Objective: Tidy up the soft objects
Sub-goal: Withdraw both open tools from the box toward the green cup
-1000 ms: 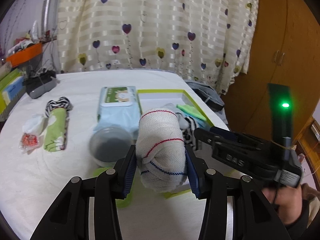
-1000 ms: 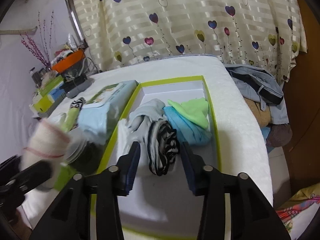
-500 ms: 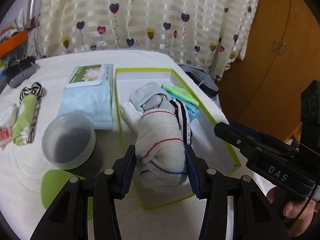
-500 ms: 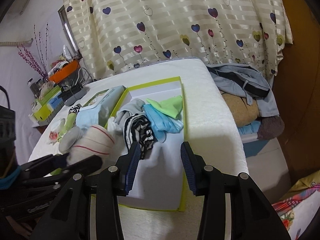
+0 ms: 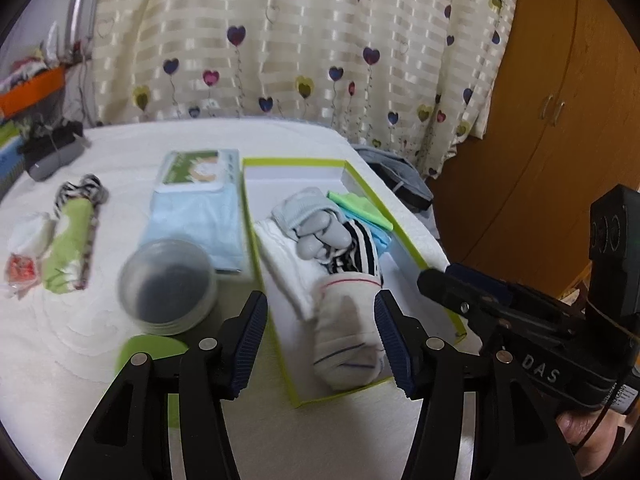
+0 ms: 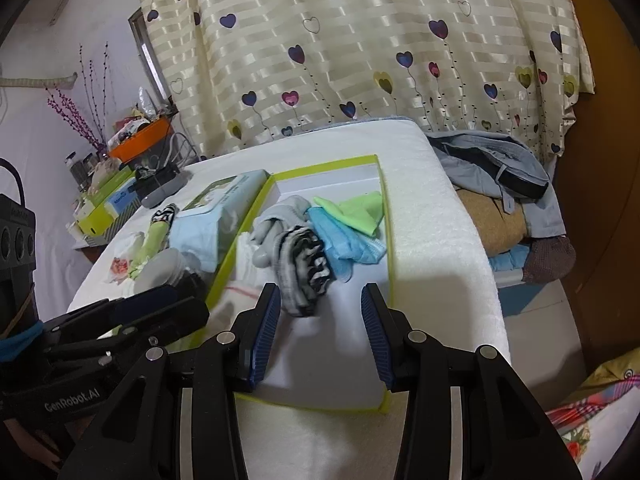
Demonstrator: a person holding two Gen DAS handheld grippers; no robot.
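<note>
A white rolled sock with red and blue stripes [image 5: 347,332] lies in the near end of the green-rimmed white box [image 5: 298,400]. My left gripper [image 5: 320,340] is open around it, jaws apart from its sides. The box also holds a grey sock [image 5: 316,224], a black-and-white striped sock [image 6: 304,268], a blue cloth [image 6: 344,236] and a green cloth [image 6: 354,210]. My right gripper [image 6: 318,334] is open and empty above the box's near right part. A green roll with a zebra end [image 5: 72,236] lies on the table at left.
A wipes pack [image 5: 196,208] and a round clear lid [image 5: 168,286] sit left of the box. A green disc [image 5: 148,354] lies near my left jaw. Small wrapped items [image 5: 24,252] lie at far left. Clothes are piled [image 6: 504,184] right of the table.
My left gripper has opened and let go of the white sock, which now lies in the box. The right gripper has drawn back a little and stays open.
</note>
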